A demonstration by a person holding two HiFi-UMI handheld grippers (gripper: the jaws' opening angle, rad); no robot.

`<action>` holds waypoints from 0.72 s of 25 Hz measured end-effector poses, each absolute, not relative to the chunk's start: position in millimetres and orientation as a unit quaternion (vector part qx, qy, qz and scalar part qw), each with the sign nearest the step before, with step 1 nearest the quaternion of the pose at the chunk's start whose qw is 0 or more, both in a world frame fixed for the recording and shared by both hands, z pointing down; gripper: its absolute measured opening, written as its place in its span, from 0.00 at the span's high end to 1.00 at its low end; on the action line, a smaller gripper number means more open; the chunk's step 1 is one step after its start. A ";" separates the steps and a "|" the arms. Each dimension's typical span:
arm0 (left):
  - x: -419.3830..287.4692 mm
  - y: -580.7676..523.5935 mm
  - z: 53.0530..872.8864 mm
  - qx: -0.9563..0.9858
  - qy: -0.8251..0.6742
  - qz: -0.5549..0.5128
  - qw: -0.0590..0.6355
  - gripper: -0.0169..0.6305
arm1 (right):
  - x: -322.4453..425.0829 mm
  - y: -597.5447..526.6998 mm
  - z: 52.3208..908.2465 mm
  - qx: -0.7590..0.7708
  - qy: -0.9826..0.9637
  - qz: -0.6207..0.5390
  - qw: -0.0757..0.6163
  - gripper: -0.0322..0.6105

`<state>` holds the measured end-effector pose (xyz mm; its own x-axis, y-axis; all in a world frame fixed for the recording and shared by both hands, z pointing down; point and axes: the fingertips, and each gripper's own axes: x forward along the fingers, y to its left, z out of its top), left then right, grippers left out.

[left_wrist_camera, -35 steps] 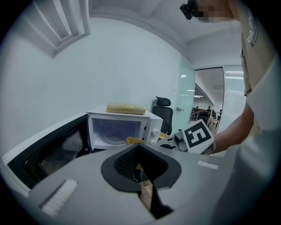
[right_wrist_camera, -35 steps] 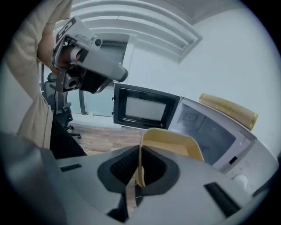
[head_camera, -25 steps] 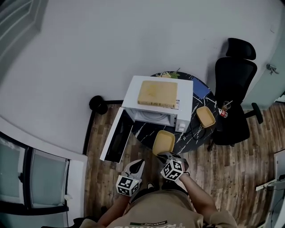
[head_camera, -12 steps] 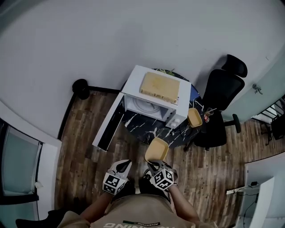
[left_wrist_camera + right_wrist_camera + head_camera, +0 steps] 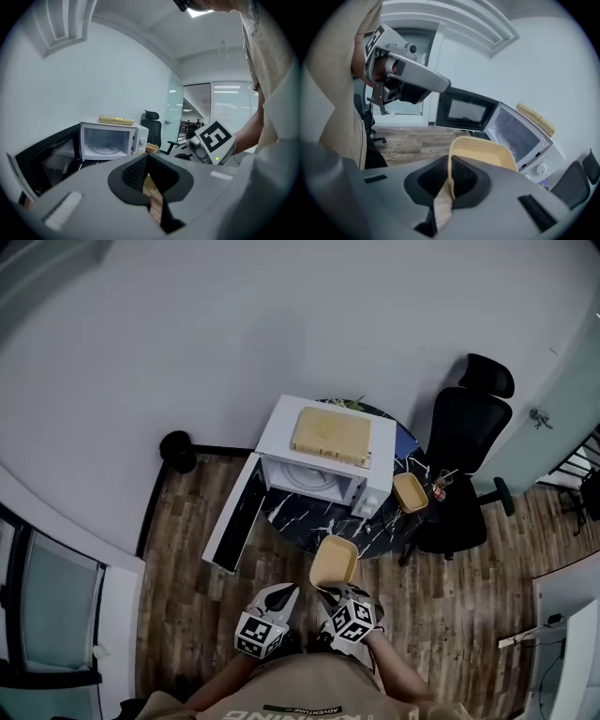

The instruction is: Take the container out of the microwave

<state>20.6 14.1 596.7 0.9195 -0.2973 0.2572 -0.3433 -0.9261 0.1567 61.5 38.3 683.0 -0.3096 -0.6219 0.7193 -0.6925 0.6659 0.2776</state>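
One container [image 5: 334, 562] — rim in right tool [image 5: 330, 593].

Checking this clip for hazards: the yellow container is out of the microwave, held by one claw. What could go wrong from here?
The right claw pinches only the near rim of the container, so it could tilt or slip. The left claw is shut on nothing and gives no support. The microwave door hangs open over the floor and might get bumped.
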 end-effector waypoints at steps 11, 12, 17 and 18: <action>24.3 -13.5 570.4 0.970 -0.202 0.110 0.075 0.96 | 64.8 34.4 660.2 0.382 -0.825 -0.007 0.417 0.94; 23.5 -14.0 567.9 0.970 -0.205 0.110 0.073 0.96 | 64.1 35.6 659.3 0.376 -0.827 -0.010 0.418 0.94; 16.2 -16.7 564.6 0.965 -0.224 0.105 0.081 0.96 | 64.5 38.5 663.2 0.370 -0.828 -0.013 0.420 0.94; 12.8 -19.0 564.9 0.964 -0.231 0.103 0.087 0.96 | 64.8 39.8 664.3 0.370 -0.828 -0.013 0.421 0.94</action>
<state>12.8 -19.0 564.9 0.8722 -0.4272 0.2382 -0.4630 -0.8782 0.1204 64.8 39.8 664.3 -0.3715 -0.6231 0.6883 -0.6014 0.7263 0.3329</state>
